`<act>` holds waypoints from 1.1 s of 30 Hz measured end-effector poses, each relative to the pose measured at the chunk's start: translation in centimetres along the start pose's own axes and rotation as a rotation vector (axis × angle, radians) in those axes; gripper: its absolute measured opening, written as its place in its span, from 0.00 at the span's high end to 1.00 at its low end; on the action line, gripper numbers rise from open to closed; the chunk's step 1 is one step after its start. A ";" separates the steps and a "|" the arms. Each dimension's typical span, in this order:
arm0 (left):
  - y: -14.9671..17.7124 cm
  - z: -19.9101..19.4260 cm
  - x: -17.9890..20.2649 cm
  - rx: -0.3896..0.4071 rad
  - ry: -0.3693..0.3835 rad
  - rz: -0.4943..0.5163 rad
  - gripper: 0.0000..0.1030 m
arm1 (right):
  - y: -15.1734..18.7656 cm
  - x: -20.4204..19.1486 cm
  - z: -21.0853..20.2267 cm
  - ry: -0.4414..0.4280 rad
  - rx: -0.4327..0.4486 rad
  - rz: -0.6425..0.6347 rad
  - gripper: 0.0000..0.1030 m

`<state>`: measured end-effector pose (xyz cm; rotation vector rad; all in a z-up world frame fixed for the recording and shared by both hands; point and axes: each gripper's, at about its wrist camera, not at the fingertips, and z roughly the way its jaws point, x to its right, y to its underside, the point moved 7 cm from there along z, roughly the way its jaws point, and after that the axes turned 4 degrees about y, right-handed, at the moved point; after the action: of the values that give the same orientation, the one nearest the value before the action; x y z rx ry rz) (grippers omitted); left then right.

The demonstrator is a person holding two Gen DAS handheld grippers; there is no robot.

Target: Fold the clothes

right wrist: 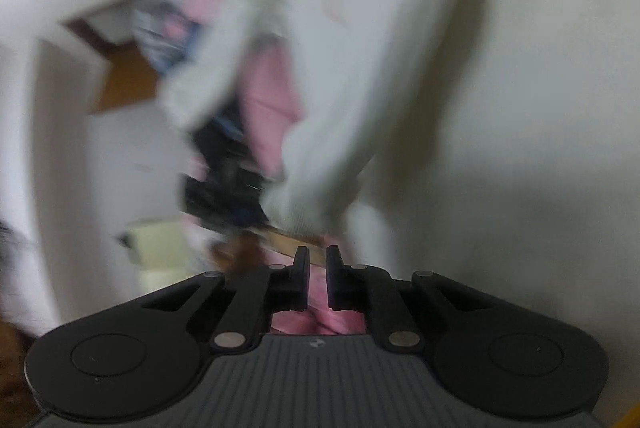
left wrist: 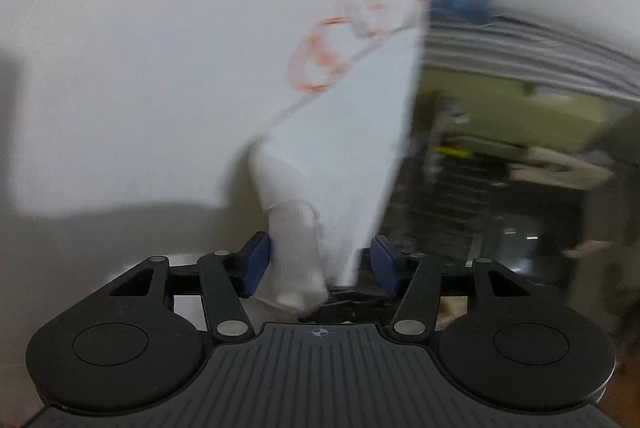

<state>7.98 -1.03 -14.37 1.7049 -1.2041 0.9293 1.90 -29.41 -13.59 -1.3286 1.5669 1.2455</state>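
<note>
My left gripper [left wrist: 320, 270] stands part open, one bunched corner of a white cotton garment with an orange print [left wrist: 224, 67] between its two blue pads [left wrist: 258, 260], untouched by the right pad. My right gripper [right wrist: 318, 276] is nearly closed, pinching nothing visible; pink cloth [right wrist: 332, 322] lies beneath. Motion blur obscures everything ahead.

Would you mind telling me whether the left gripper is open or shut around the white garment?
Open. The left gripper has its blue pads apart, and the white garment hangs between them with a gap on the right side.
</note>
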 end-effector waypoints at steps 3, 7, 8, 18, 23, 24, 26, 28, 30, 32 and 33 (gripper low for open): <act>0.2 -0.2 -1.1 0.021 -0.057 0.014 0.43 | 0.4 0.7 0.2 0.079 -0.011 -0.021 0.90; 0.6 -0.2 -0.9 0.037 -0.097 0.087 0.32 | 0.6 -1.2 -0.8 0.156 0.025 -0.162 0.83; 0.7 -0.1 -0.6 0.034 -0.110 0.115 0.30 | 0.6 -1.8 -1.0 0.182 0.035 -0.213 0.80; 1.4 2.0 0.0 -0.017 -0.243 0.212 0.57 | 2.9 -6.3 0.5 0.530 0.108 -0.802 0.72; 1.6 1.7 -0.1 -0.026 -0.169 0.073 0.86 | 5.2 -8.3 1.6 0.642 0.152 -1.124 0.54; 1.4 1.9 0.2 -0.017 -0.130 0.030 0.86 | 5.5 -8.5 1.9 0.651 0.160 -1.170 0.54; 1.0 2.0 0.8 0.002 -0.048 -0.049 0.87 | 6.1 -8.8 2.5 0.671 0.171 -1.242 0.43; 0.7 2.0 1.4 0.013 -0.015 -0.084 0.87 | 6.4 -9.0 3.6 0.727 0.198 -1.329 0.39; 0.5 2.0 1.8 0.025 -0.012 -0.099 0.87 | 6.6 -9.1 4.5 0.793 0.230 -1.426 0.39; 0.4 2.1 2.0 0.030 -0.004 -0.120 0.87 | 6.9 -9.3 5.5 0.859 0.262 -1.523 0.39; 0.4 2.1 2.1 0.032 0.000 -0.129 0.87 | 7.1 -9.3 5.9 0.898 0.276 -1.581 0.39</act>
<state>8.34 -3.80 -13.20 1.7855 -1.0702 0.8742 -3.43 -21.15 -4.95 -2.2345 0.5484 -0.5799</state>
